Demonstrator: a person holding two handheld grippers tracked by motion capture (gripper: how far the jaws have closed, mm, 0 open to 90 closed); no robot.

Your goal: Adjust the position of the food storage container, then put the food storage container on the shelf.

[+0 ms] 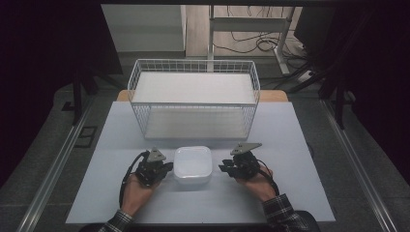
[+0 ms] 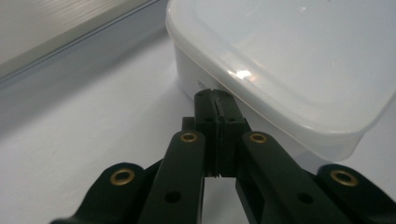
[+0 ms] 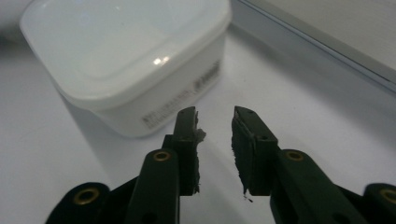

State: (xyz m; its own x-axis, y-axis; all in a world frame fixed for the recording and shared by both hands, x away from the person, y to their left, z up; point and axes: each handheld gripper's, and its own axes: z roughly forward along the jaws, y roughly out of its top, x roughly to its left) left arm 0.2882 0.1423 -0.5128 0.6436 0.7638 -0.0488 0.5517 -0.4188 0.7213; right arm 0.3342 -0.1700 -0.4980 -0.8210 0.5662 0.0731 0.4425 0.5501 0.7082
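White square lidded plastic container (image 1: 192, 164) is set on the near-centre worktop (image 1: 300, 193), just in front of the white wire basket (image 1: 193, 96). It is flanked by both tools. Left tool (image 2: 215, 95) is pressed together, empty, tip just beside the container's wall. Right tool (image 3: 215, 114) is parted, nothing between, short of the container. Risk: smooth walls, so a one-sided push could skid it or pop the lid.
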